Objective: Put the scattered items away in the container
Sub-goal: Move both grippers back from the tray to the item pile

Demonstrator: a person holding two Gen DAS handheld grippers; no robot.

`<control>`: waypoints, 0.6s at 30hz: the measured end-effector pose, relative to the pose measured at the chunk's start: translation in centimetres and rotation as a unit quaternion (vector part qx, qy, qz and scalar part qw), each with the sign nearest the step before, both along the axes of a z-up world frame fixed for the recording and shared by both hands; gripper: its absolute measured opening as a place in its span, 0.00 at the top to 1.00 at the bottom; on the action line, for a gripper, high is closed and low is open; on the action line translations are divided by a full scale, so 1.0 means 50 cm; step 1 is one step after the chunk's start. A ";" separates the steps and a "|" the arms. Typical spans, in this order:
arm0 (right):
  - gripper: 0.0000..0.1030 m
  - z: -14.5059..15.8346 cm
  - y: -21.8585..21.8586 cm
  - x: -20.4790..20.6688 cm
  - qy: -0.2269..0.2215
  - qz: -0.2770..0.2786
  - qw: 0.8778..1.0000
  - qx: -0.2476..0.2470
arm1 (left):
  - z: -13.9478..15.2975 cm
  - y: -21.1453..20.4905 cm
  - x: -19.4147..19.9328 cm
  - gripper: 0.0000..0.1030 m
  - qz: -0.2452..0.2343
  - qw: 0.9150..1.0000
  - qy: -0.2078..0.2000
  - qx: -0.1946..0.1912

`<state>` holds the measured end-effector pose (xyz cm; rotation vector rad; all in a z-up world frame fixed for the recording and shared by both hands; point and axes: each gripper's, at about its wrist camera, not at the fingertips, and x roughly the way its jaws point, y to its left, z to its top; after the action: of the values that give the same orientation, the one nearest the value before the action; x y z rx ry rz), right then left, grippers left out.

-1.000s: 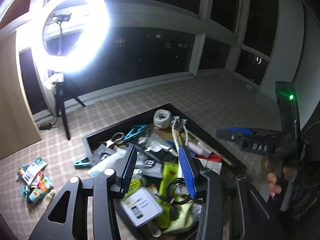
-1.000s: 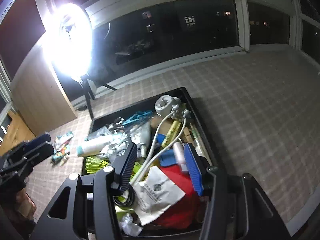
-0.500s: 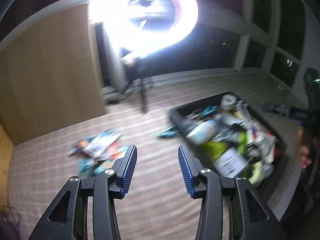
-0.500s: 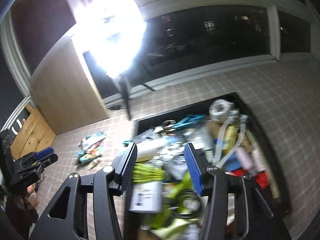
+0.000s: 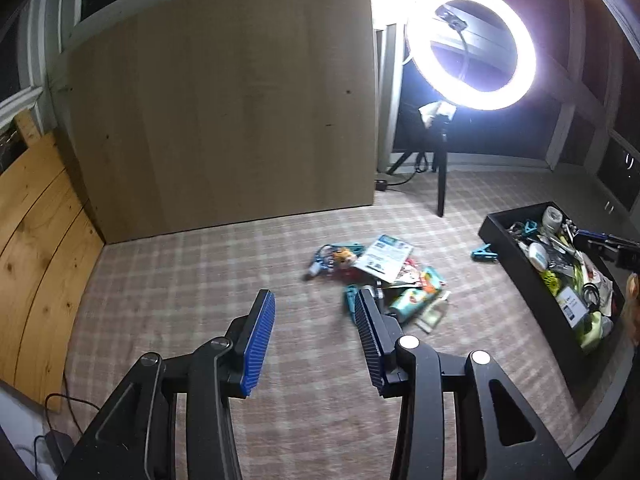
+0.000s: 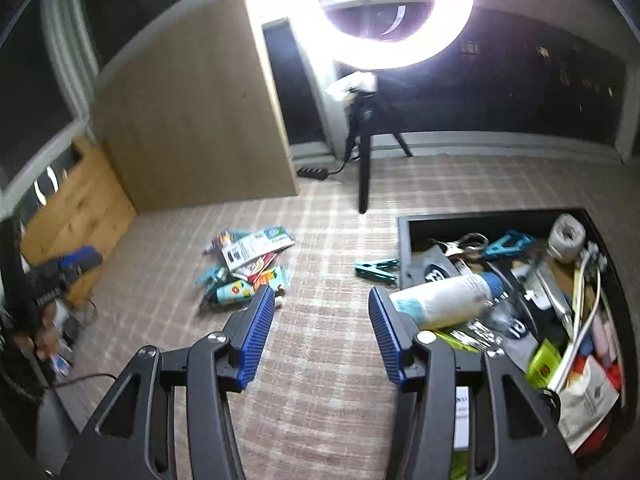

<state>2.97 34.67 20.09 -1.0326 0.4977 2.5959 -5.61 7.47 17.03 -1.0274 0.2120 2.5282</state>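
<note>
Both tools empty, the left tool (image 5: 314, 338) and right tool (image 6: 320, 334) spread wide, the pile of packets (image 5: 394, 280) just ahead looks light, flat and slippery, best pinched at an edge; beyond-right lies the stiff teal clip (image 6: 376, 269) beside the container (image 6: 404, 240).

I see a checked carpet floor (image 5: 240, 264). On it lie a heap of packets (image 5: 392, 276), a teal clip (image 5: 485, 253) just beside a full black tray (image 5: 516, 256), a ring-light tripod (image 5: 440, 184), and a power strip (image 6: 314, 172) near the wooden panel.
</note>
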 end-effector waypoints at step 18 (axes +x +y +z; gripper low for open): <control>0.53 -0.153 -0.009 -0.267 -0.073 0.070 0.994 -0.049 | -0.178 0.061 -0.190 0.63 -0.095 0.992 -0.056 -0.052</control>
<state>-10.38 34.24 12.42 -1.3241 0.5386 2.6116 -15.10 10.53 8.15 -1.1293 0.3946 2.3016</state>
